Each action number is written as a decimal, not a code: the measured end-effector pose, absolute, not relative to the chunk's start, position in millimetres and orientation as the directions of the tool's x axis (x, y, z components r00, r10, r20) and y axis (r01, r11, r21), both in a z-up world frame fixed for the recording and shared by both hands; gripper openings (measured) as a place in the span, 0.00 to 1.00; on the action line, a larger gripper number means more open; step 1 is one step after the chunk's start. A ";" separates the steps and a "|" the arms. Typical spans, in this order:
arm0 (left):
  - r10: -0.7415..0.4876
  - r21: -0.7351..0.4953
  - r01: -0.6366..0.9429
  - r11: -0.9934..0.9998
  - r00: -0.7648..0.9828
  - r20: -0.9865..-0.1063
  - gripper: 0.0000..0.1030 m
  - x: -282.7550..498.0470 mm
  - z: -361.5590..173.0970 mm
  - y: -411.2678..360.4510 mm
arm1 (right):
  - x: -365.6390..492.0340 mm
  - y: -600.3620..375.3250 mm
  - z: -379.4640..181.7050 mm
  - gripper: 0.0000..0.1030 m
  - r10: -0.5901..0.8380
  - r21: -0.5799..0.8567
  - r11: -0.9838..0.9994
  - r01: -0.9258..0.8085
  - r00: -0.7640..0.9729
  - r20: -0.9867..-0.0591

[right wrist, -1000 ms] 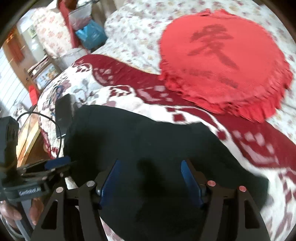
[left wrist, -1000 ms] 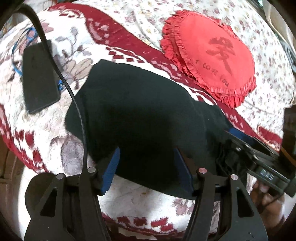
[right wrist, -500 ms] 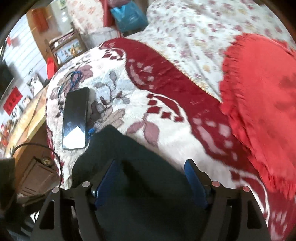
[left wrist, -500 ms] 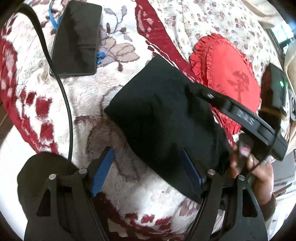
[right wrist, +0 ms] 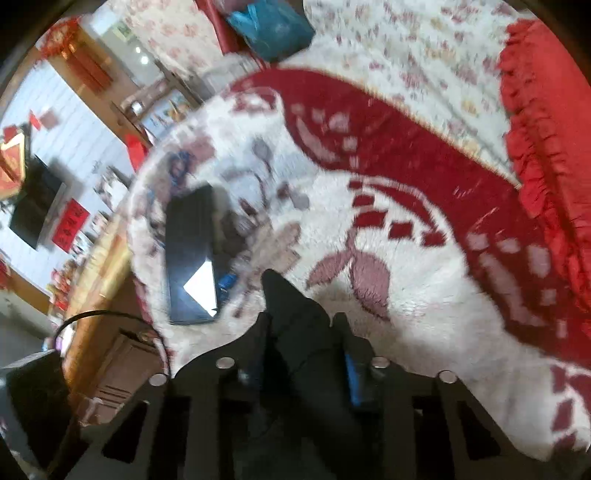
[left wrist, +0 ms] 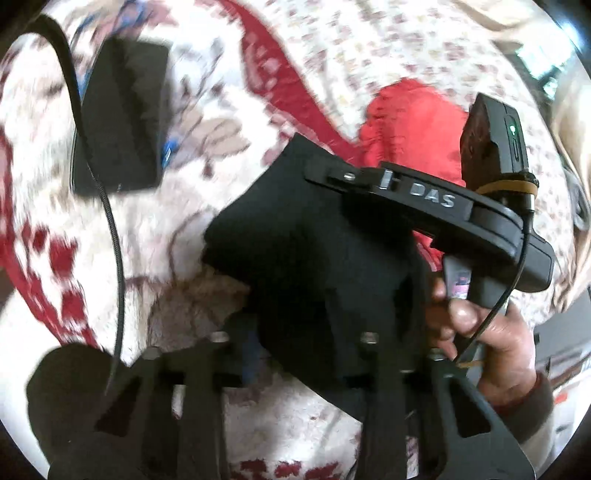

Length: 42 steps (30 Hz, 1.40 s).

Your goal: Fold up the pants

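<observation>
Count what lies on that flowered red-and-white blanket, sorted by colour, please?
Black: 2, the folded black pants and a flat black phone-like slab.
Red: 1, the frilled round red cushion.
Blue: 1, a thin blue cord beside the slab.
Total: 4.

A dark phone (right wrist: 190,254) lies at left of centre on the red-and-white floral blanket (right wrist: 406,295); a red frilled cushion (right wrist: 546,122) sits upper right, a blue bag (right wrist: 271,26) at top.

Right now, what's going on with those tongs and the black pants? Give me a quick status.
Right tongs shut on the pants. Left tongs closed on the pants' near edge. Pants bunched, lifted off the blanket. Phone lies close by, apart from the pants.
</observation>
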<state>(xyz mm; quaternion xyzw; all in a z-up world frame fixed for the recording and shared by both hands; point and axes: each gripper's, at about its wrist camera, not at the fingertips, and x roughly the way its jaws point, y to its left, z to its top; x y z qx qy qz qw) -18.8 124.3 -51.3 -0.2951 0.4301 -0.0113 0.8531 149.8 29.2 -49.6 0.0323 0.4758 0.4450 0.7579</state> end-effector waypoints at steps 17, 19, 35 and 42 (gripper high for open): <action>-0.632 -0.373 0.574 0.729 0.357 -0.688 0.19 -50.6 -13.2 -115.0 | 34.3 -307.9 -6.3 0.61 0.540 0.581 0.800 -0.149 0.601 -0.590; -0.633 -0.350 0.608 0.712 0.342 -0.694 0.20 -57.1 -10.7 -123.6 | 19.9 -326.3 -16.3 0.67 0.550 0.630 0.771 -0.096 0.601 -0.580; -0.461 -0.309 0.350 0.884 0.549 -0.697 0.52 -28.4 11.8 -18.4 | 10.6 -240.5 -56.0 0.14 0.597 0.548 0.798 -0.252 0.457 -0.659; -0.458 -0.326 0.331 0.885 0.504 -0.732 0.53 -20.6 -10.2 -32.3 | -21.8 -254.4 -35.3 0.14 0.481 0.386 0.877 -0.287 0.485 -0.731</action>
